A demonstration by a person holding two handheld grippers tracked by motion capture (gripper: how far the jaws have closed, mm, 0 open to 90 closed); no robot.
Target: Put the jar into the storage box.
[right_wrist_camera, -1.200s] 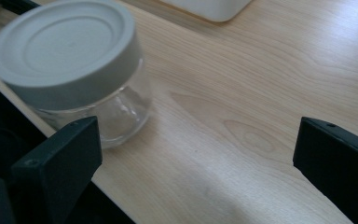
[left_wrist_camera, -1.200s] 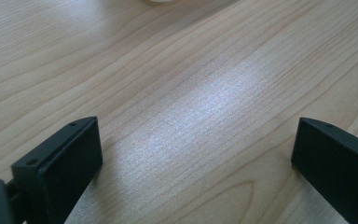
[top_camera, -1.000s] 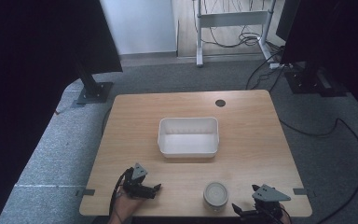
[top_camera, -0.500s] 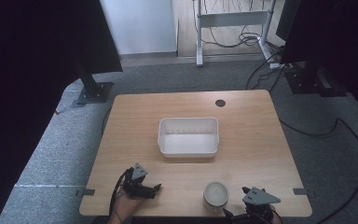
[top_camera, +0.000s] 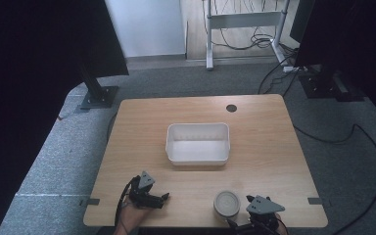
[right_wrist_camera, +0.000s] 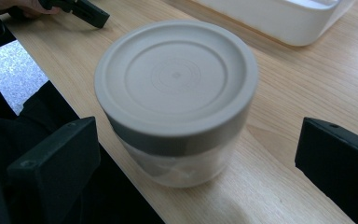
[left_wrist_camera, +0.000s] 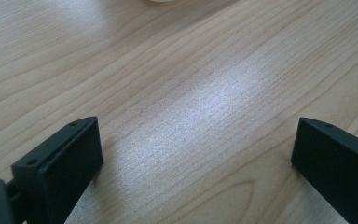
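The right gripper [top_camera: 254, 211] has been brought left to the lidded jar [top_camera: 226, 203] at the counter's [top_camera: 264, 147] near edge, fingers spread either side, untouching. The left gripper [top_camera: 152, 198] is unmoved, fingers apart. The white tub [top_camera: 198, 143] sits mid-counter.

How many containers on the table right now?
2. A white open bin sits mid-table; a lidded jar stands near the front edge, just ahead of the right gripper, between its open jaws. Nothing visibly hidden.

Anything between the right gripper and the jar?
Nothing visible. The jar stands upright with its grey lid on, just ahead of the right gripper, whose open fingers have only bare table between them and it.
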